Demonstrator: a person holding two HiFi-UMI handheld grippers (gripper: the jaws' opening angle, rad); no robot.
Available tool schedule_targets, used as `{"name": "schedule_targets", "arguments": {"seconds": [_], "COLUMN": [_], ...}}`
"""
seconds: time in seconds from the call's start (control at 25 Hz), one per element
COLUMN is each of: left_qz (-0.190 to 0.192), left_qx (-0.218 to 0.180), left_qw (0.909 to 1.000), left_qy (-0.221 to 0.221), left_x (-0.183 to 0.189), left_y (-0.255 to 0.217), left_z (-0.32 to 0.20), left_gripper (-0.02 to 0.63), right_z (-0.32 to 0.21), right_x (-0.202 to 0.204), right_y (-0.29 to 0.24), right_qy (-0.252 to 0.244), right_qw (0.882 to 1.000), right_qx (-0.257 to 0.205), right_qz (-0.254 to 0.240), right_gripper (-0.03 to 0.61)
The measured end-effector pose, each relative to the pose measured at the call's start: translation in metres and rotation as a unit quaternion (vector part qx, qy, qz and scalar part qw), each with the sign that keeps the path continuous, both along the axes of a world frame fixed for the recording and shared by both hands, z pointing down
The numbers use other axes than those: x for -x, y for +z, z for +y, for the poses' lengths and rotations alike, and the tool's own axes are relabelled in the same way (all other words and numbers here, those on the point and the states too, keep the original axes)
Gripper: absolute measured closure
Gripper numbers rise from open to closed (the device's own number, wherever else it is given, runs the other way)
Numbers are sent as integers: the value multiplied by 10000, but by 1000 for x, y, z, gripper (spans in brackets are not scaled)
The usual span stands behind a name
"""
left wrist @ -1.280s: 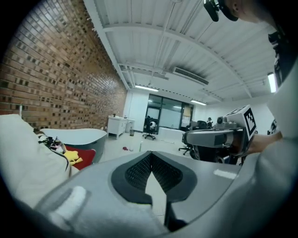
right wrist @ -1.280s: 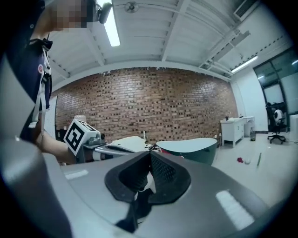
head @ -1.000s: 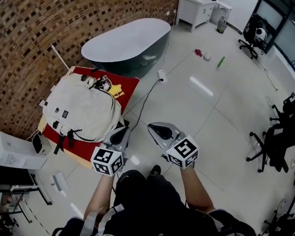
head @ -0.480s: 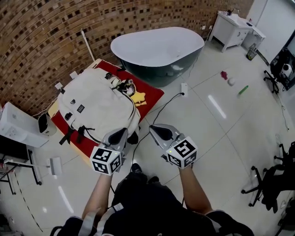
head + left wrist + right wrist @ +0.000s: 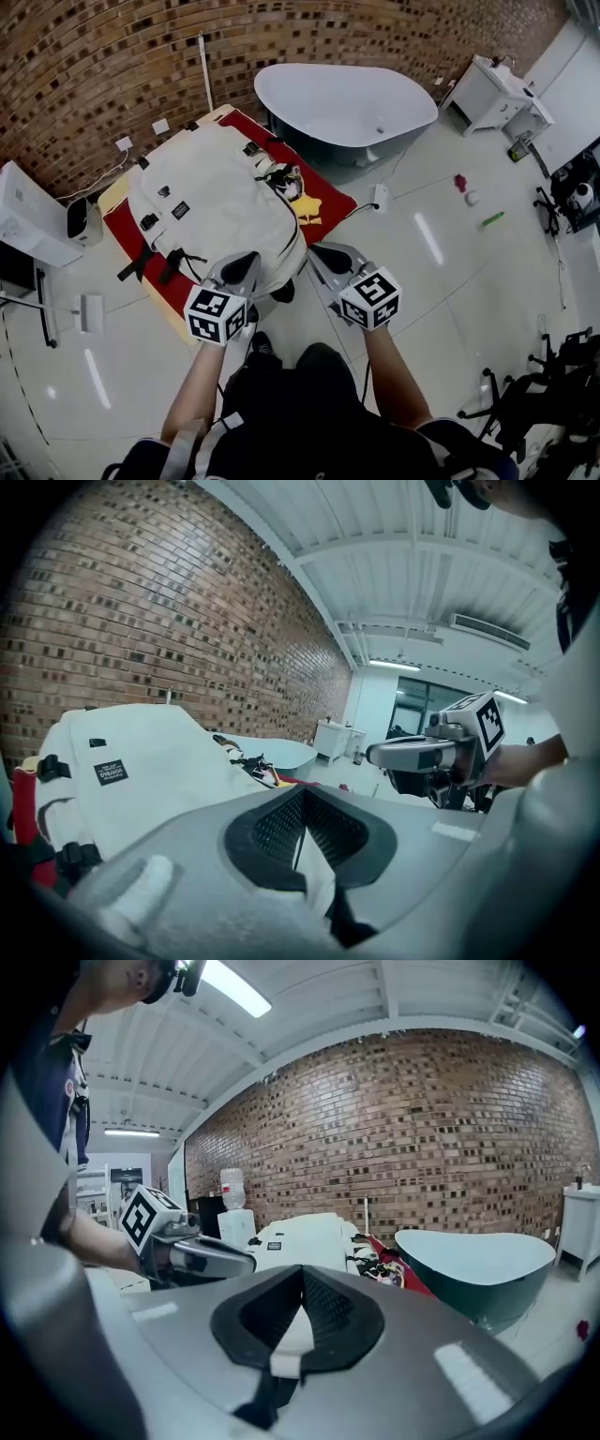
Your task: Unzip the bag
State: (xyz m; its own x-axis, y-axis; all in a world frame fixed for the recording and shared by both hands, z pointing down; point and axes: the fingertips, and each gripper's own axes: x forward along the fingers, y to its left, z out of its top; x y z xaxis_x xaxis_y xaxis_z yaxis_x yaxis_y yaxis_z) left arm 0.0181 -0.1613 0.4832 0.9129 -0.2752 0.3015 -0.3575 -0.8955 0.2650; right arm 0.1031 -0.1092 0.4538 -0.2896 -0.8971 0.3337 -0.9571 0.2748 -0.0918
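Red mat [image 5: 330, 194], bag [image 5: 211, 197] just beyond left gripper [image 5: 244, 262]

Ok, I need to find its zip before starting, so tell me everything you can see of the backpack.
The backpack is cream fabric, full and rounded, lying flat on a red mat by the brick wall, top end toward the bathtub. Black straps and buckles trail off its lower left edge; a small black label sits on its face. A colourful trinket lies at the top end. The zip seam curving along its right side looks closed.
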Motion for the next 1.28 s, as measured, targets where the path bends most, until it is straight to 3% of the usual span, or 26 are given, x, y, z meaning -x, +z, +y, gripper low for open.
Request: {"name": "schedule_targets", "arguments": {"seconds": [0.24, 0.48, 0.56, 0.84, 1.12, 1.28], "left_qz": [-7, -510, -550, -699, -876, -872], "left_qx": [137, 213, 213, 302, 392, 417], "left_qw": [9993, 9945, 9924, 9836, 9726, 9676], "left_qy": [-348, -888, -1079, -1636, -2116, -2334], "left_x": [-3, -8, -15, -31, -26, -27], "left_y": [13, 39, 38, 45, 53, 54], "left_z": [-18, -41, -46, -52, -58, -62], "left_gripper": [611, 611, 611, 611, 611, 611], "right_z": [-37, -82, -95, -136, -174, -194], "right_x": [-17, -38, -46, -67, -84, -86], "right_y": [13, 33, 46, 97, 109, 113], "right_qy": [-397, -1107, -1383, -1953, -2139, -2444], "right_qw": [9989, 9929, 9884, 9739, 9682, 9575], "right_qx": [168, 318, 449, 852, 881, 867], "right_qz": [189, 301, 446, 786, 959, 1261], "right_gripper": [572, 569, 515, 485, 440, 402]}}
